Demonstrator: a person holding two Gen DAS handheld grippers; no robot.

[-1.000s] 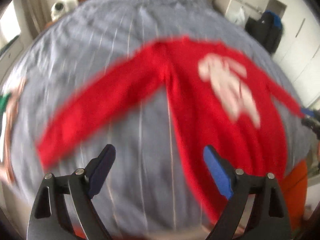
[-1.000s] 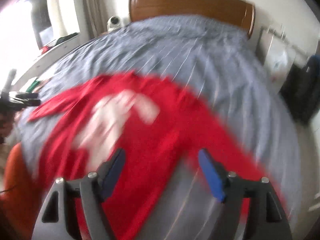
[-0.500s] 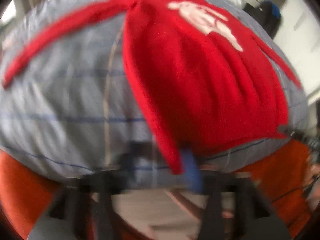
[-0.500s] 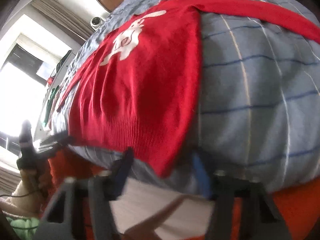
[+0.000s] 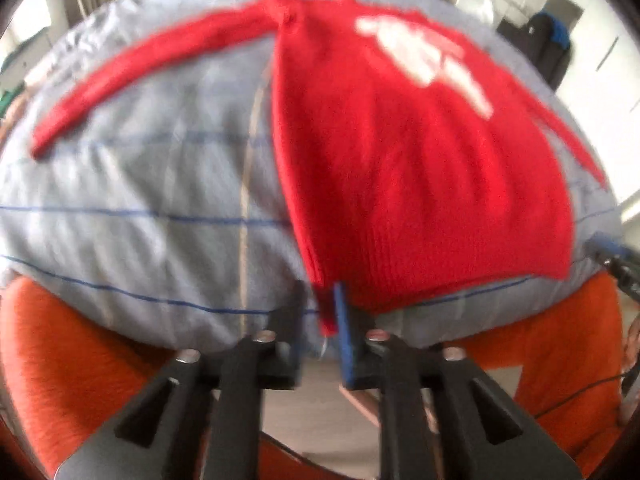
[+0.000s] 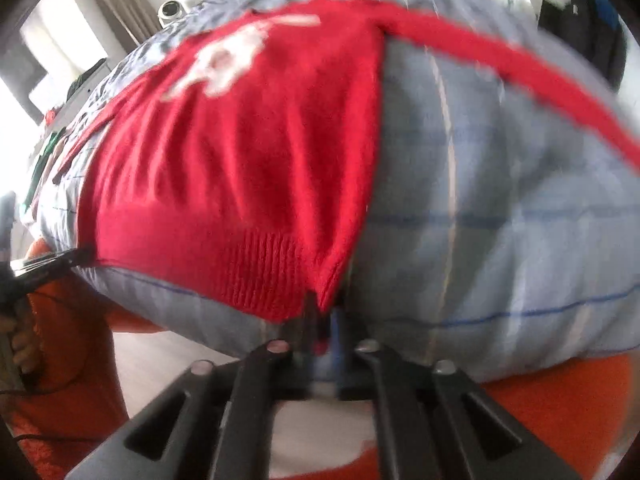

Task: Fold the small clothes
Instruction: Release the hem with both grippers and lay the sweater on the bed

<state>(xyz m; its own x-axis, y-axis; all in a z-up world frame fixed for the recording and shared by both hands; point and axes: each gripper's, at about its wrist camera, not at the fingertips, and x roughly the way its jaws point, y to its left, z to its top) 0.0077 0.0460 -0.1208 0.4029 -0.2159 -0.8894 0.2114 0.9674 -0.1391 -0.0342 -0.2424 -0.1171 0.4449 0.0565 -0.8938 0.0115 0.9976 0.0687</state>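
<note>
The left hand-held gripper [image 5: 318,312] stands narrow at the sweater's near left hem corner, the red tip hanging between its jaws; those jaws have just been opening from a tight pinch, and the blur hides whether the pads press the knit; the right hand-held gripper [image 6: 322,320] sits the same way at the near right hem corner, a sliver of red between its jaws, which have likewise just been opening; again I cannot tell if it grips. Taking both bottom corners at once seems meant to keep the hem taut and square, so the sweater [image 5: 400,152] lies flat for a first fold. It is spread face up on the bed [image 5: 140,200], white motif toward the far side, hem at the near edge, sleeves flung out left and right; that open spread leaves each sleeve free to be turned in. The checked cover bulges at the near edge; the person's orange legs [image 5: 72,368] stand just below it.
</note>
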